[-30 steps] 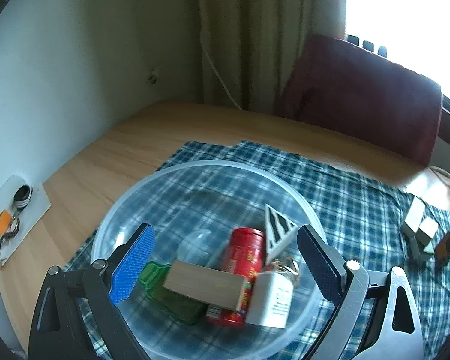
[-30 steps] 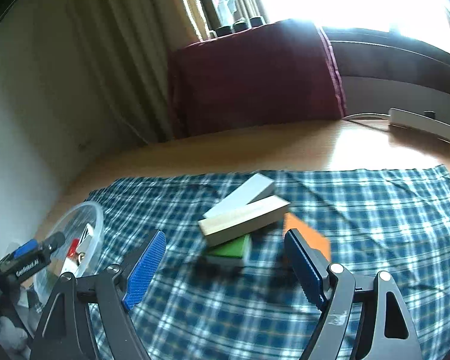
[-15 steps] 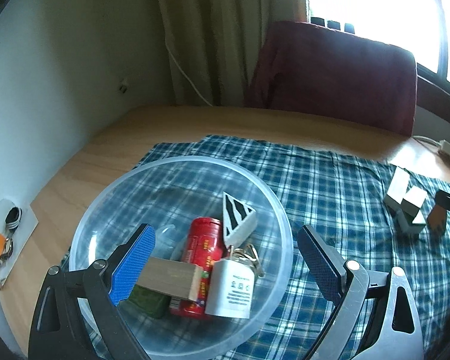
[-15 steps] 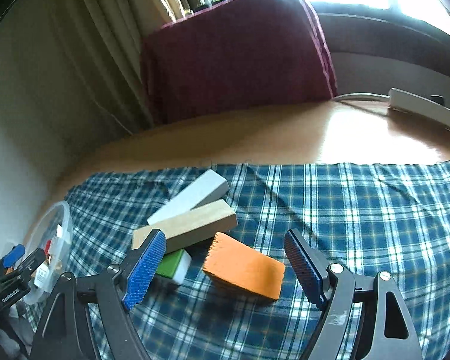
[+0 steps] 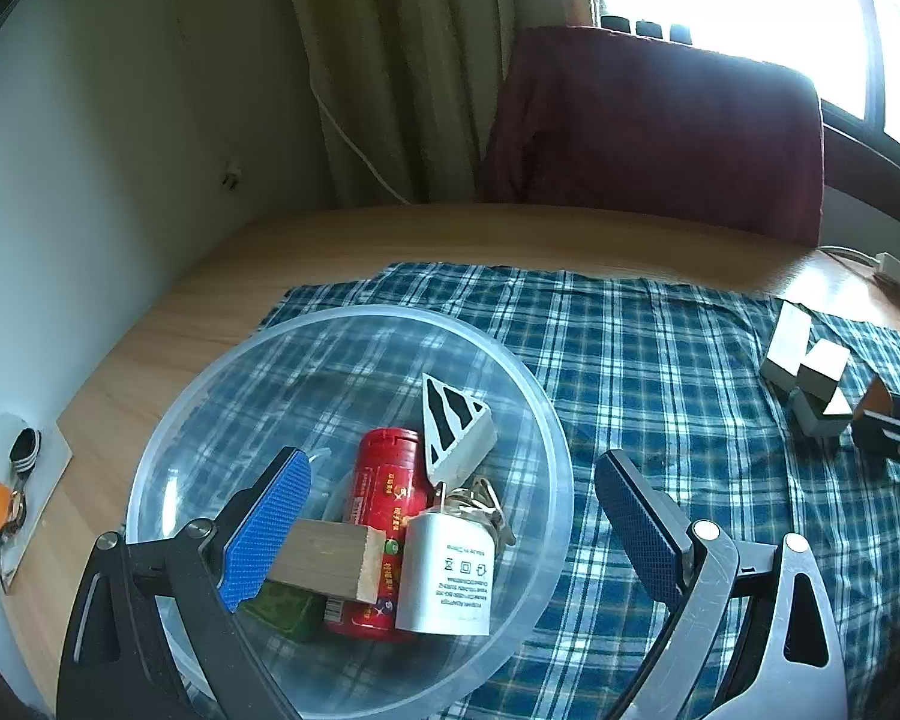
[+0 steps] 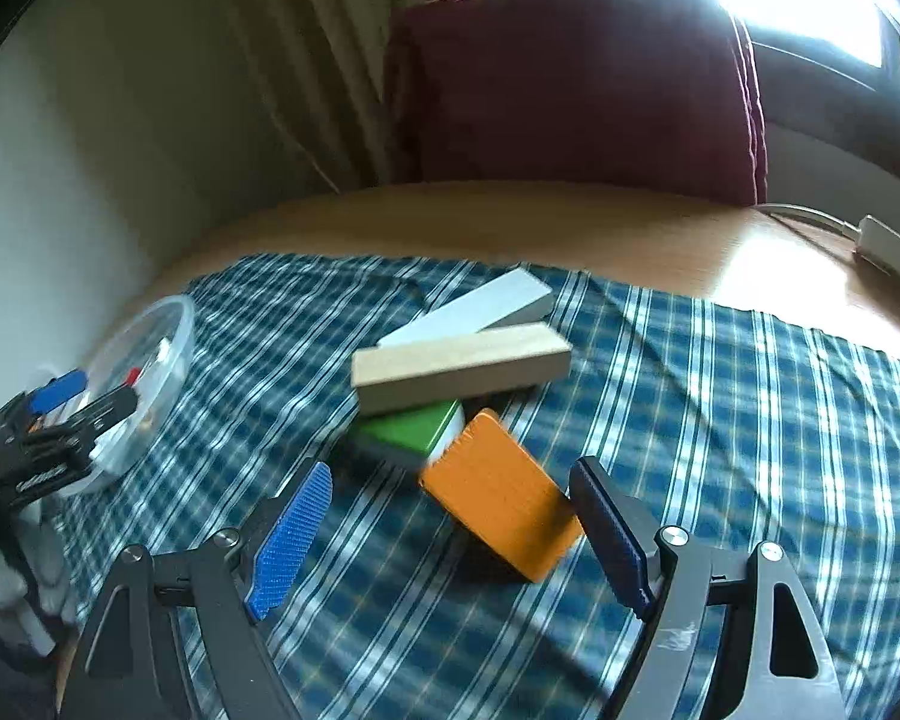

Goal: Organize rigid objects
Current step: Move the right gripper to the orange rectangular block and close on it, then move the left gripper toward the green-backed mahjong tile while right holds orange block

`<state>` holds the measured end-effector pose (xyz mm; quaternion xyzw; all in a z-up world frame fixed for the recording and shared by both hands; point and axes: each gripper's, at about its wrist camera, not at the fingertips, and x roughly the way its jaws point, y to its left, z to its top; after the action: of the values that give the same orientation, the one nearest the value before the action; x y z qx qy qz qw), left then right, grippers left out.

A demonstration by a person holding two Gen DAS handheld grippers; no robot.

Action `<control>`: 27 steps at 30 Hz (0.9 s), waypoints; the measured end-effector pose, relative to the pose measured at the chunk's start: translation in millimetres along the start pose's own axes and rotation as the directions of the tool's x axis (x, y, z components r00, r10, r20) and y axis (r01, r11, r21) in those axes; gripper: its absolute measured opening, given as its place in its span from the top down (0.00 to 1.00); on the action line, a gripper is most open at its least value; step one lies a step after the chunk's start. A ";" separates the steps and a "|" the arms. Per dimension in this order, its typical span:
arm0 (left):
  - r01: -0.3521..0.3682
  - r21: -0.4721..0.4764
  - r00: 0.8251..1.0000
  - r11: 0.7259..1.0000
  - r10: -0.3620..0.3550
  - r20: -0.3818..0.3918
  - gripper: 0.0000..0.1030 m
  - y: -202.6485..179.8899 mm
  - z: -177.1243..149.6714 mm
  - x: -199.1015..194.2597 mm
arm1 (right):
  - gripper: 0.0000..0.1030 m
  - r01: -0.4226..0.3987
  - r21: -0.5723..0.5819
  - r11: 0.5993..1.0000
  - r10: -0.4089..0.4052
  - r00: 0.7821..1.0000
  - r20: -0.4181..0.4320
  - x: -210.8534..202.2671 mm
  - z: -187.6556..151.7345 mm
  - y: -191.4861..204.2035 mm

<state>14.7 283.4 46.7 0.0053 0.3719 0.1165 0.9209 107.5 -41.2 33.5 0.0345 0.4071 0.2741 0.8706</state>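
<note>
Blocks (image 6: 461, 367) of painted and bare wood sit heaped on a blue plaid cloth (image 6: 720, 420) over a wooden table (image 6: 510, 210), well apart from a clear plastic bowl (image 5: 528, 396) at the cloth's left end. In the right wrist view, a plain wooden bar lies across a white block (image 6: 480, 309) and a green block (image 6: 414, 429), while an orange block (image 6: 501, 507) tilts against the pile, closest to the camera. The right gripper (image 6: 453, 531) hangs just before it with its jaws spread wide; the orange block lies between the blue pads (image 6: 291, 543) and appears to touch or nearly touch the right-hand finger, though motion blur makes contact hard to judge.

From the left wrist, the left gripper (image 5: 453, 531) hovers over the bowl, its jaws likewise wide and gripping nothing. Inside the bowl rest a red canister (image 5: 384, 516), a white adapter (image 5: 447, 576), a wooden block (image 5: 327, 558), a white wedge with black stripes (image 5: 456, 429), a green piece (image 5: 282, 612) at the bottom and a tangle of what may be rubber bands. A dark red chair (image 5: 660, 126) stands behind the table before a bright window, beside a pale curtain (image 5: 402, 60). Keys (image 5: 9, 498) lie on paper at the table's left edge.
</note>
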 end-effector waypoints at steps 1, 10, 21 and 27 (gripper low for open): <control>0.001 0.002 1.000 1.000 -0.001 0.000 0.07 -0.5 -0.2 -0.1 | 0.18 -0.016 0.006 1.000 0.016 1.000 -0.008 -2.5 -2.3 0.8; 0.008 0.007 1.000 1.000 -0.008 -0.001 0.07 -1.3 -1.1 -0.7 | 0.23 0.131 0.006 0.991 -0.131 0.991 0.031 -13.6 -4.4 9.6; 0.044 0.013 0.999 0.999 -0.043 -0.032 0.07 -10.5 -2.7 0.4 | 0.67 0.202 0.027 0.979 -0.202 0.979 0.006 3.1 -4.2 7.9; 0.096 0.025 0.993 0.995 -0.094 -0.071 0.07 -26.3 0.2 -2.1 | 0.68 0.205 0.081 0.975 -0.208 0.977 0.040 -16.7 -10.1 -4.3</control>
<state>18.9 257.4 45.7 -0.0033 0.4054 0.0674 0.9116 93.5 -55.0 37.1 0.0317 0.3976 0.1655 0.9019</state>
